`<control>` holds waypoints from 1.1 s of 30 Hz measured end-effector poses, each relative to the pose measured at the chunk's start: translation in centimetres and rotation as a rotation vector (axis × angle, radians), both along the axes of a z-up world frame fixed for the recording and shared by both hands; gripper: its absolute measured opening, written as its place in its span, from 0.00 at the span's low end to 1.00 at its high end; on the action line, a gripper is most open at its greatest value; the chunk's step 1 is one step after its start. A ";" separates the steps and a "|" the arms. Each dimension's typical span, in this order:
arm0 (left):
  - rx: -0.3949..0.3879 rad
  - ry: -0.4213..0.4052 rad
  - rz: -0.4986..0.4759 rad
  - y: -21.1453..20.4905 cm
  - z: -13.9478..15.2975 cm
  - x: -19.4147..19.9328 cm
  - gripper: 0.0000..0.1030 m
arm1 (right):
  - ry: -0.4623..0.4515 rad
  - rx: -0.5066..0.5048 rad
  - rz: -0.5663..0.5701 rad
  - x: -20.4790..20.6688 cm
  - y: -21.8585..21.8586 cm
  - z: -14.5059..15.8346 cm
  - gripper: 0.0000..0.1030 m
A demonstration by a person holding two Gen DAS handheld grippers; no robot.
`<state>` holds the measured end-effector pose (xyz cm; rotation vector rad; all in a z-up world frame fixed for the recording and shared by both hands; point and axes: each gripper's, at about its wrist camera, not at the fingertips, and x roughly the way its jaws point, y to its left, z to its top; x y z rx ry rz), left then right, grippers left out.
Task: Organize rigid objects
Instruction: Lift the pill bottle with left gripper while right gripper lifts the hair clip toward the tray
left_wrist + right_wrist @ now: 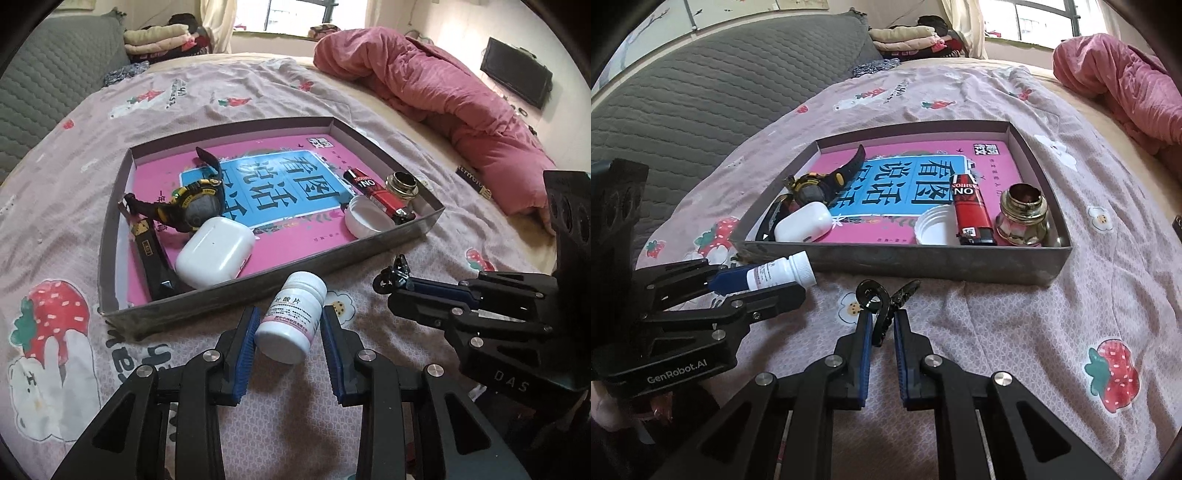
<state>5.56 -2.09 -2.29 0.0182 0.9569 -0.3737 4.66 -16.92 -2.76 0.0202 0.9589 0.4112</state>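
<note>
Looking along the left wrist view: left gripper [288,332] closed partway around a white pill bottle [291,317], blue pads against its sides, bottle lifted clear of the bedsheet [74,122] and just short of the near wall of the cardboard tray [236,291]. Already lying in that tray, on a pink printed sheet: a yellow-and-black watch [192,203], a white earbud case [214,253], a black strap-like piece [153,258] along the left wall, a white cap [365,219], a red lighter [376,197] and a small brass-topped jar [400,186]. Off to the right, right gripper [395,282] pinching a small black clip [397,273]. Turning to the right wrist view: right gripper [884,325] shut tight on the black clip [877,302], held over the sheet just before the tray [923,264]; left gripper [757,288] at the left, carrying the pill bottle [783,273] on its side. Same six things inside the tray, lighter [971,208] and jar [1023,218] toward the right wall. Judged well along: most objects boxed, these two picked up but not yet placed inside; one dark item [474,181] lying near the pink quilt [443,96], possibly left to collect.
</note>
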 end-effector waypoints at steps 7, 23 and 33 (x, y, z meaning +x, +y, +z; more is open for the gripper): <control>-0.004 -0.024 0.011 0.3 0.7 -0.3 0.27 | -0.060 0.017 0.030 -0.6 0.3 1.3 0.12; -0.040 -0.045 0.049 1.2 1.3 -0.1 0.27 | -0.120 0.038 0.045 -0.6 0.3 2.4 0.12; -0.071 -0.108 0.078 2.1 2.8 0.0 0.27 | -0.160 0.059 0.039 -0.4 0.0 3.3 0.12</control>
